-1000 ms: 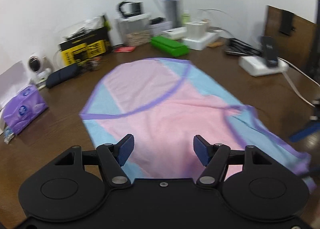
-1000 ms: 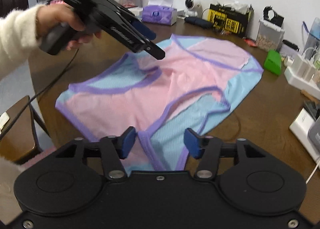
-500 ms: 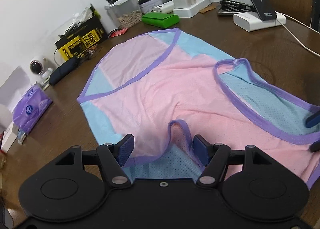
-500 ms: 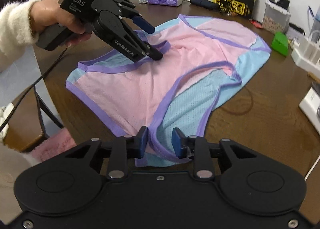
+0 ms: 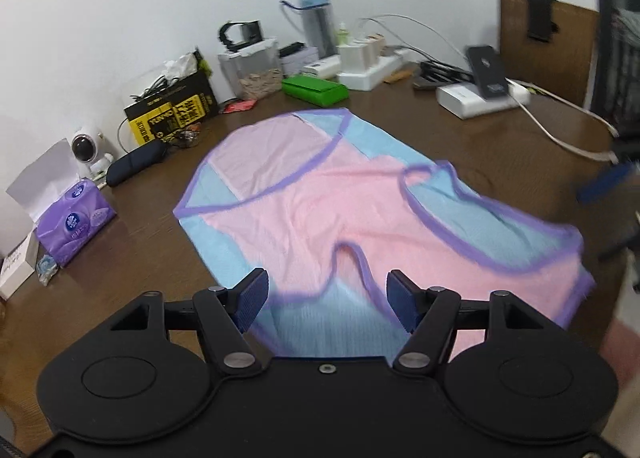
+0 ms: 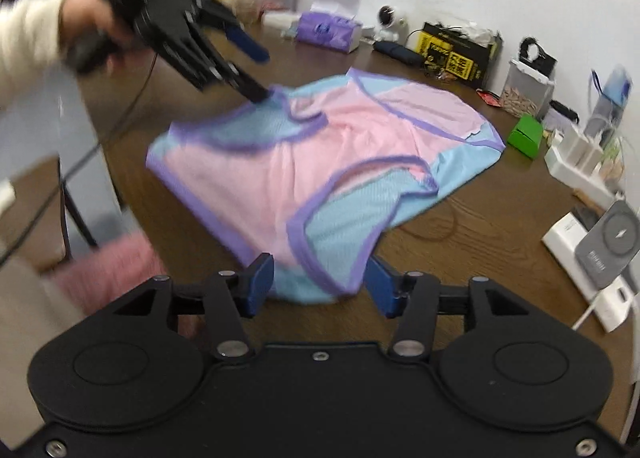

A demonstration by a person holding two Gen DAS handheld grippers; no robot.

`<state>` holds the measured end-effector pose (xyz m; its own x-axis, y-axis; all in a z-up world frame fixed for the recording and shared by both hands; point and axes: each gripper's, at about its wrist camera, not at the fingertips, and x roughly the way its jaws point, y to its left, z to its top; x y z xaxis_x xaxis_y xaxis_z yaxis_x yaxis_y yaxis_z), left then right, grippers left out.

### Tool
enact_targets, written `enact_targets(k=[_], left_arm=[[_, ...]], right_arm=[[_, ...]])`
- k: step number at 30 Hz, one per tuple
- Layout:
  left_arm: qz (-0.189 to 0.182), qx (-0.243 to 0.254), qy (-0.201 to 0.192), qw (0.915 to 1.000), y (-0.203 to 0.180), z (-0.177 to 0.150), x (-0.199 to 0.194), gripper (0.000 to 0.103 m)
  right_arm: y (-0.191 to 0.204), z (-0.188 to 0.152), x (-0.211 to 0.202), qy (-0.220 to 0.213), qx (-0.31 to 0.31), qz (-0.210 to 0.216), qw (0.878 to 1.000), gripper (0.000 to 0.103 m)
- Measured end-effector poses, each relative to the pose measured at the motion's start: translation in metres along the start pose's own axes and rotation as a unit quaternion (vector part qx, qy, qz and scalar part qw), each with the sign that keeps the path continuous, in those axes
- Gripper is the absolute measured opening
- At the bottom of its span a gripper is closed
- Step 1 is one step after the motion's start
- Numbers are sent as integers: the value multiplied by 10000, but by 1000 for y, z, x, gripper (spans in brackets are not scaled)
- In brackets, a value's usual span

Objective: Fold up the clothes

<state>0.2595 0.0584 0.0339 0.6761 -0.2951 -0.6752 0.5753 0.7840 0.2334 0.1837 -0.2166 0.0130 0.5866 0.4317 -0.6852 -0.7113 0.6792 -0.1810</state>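
A sleeveless top [image 5: 320,198], pink with light blue panels and purple trim, lies spread on the brown table [image 5: 120,258]. My left gripper [image 5: 327,302] stands open over the top's near edge, with cloth under the gap and neither pad pressing it. In the right wrist view the left gripper [image 6: 262,74], held by a hand in a cream sleeve, has its lower finger at the top's [image 6: 320,162] far left corner. My right gripper [image 6: 320,286] has its jaws opening. The purple-edged armhole lies between the pads, untouched. A blurred blue finger [image 5: 604,182] of it shows at the left wrist view's right edge.
Along the wall stand a purple tissue pack [image 5: 76,226], a small white camera [image 5: 86,150], a yellow-black box [image 5: 172,110], a green case [image 5: 316,88], a water bottle [image 5: 316,18] and power strips [image 5: 372,66]. A phone on a white charger [image 6: 608,246] sits right. A chair [image 6: 32,210] stands left.
The right jaws narrowed on the armhole trim, then spread again. The left gripper moved from above the top's middle to its left corner. Both views pulled back and the cloth shifted.
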Motion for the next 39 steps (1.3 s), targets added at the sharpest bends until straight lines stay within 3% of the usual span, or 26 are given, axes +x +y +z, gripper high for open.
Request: enact_targets(k=[5, 11, 18, 20, 22, 26, 31, 34, 39], left_arm=[[-75, 463, 178, 9987, -21, -28, -19, 64], [-21, 740, 292, 9968, -39, -48, -32, 64], [-88, 557, 211, 9982, -42, -53, -45, 65], [-107, 531, 225, 9983, -44, -55, -47, 65], [-114, 536, 245, 9982, -45, -57, -48, 65], [-155, 860, 257, 9958, -51, -65, -49, 65], [-250, 1666, 116, 9856, -64, -74, -53, 65], [-420, 2230, 65, 9739, -72, -80, -52, 65], [-233, 2819, 43, 9591, -77, -82, -40, 65]], right_arm=[[26, -6, -4, -40, -893, -194, 9958, 58], [52, -12, 8, -5, -2054, -143, 9786, 56], [55, -10, 21, 30, -2882, -94, 9575, 29], [55, -10, 22, 81, -2994, -41, 9541, 11], [56, -8, 26, 178, -3096, 45, 9507, 8], [46, 4, 25, 233, -2730, 269, 9613, 8], [8, 41, 11, -94, -1448, 543, 9879, 8], [-4, 58, 6, -147, -1074, 541, 9926, 8], [-6, 75, 3, -81, -925, 506, 9944, 8]])
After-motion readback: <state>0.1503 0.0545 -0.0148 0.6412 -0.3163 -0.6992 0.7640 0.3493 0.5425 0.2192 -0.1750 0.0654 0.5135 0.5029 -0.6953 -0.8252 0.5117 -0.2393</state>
